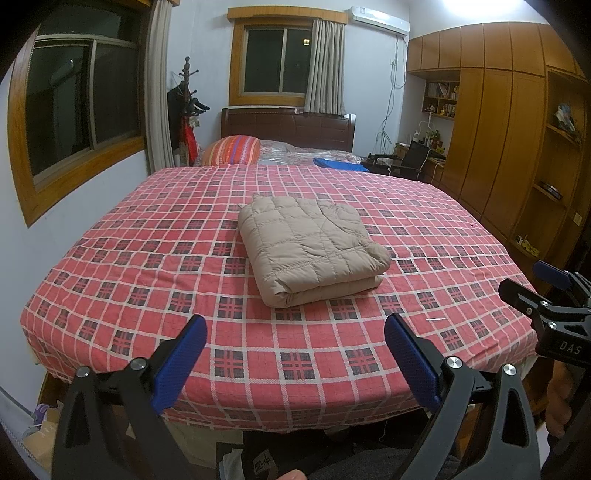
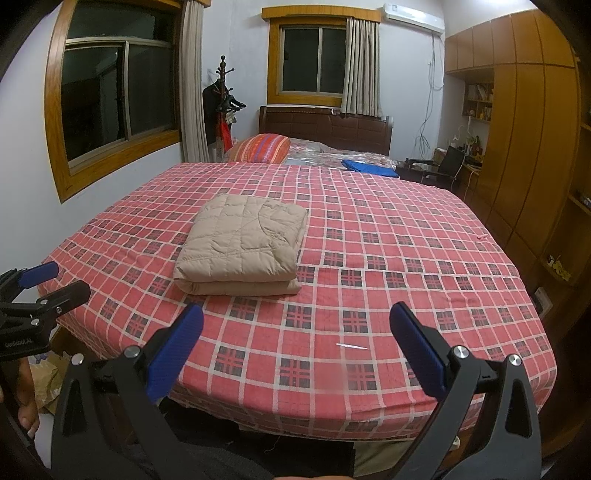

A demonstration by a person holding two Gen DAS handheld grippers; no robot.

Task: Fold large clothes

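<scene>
Beige jacket (image 1: 310,247): one, lying folded on the bed (image 1: 147,295).
Left tool (image 1: 295,354): one, hovering spread, empty.
Right tool (image 2: 295,347): one, hovering spread, empty.

Bedroom, pale walls. Large bed under a red plaid cotton sheet (image 1: 147,266), dark brown padded headboard (image 1: 288,127) at far end. Two wood-framed sliding windows (image 1: 273,61), dark outside, beige curtains (image 1: 325,66). White wall-mounted air conditioner (image 1: 380,18) top right. Floor-to-ceiling orange-brown wooden wardrobe (image 1: 498,122) along right wall. Dark wooden coat stand (image 2: 221,92) in the corner.
</scene>
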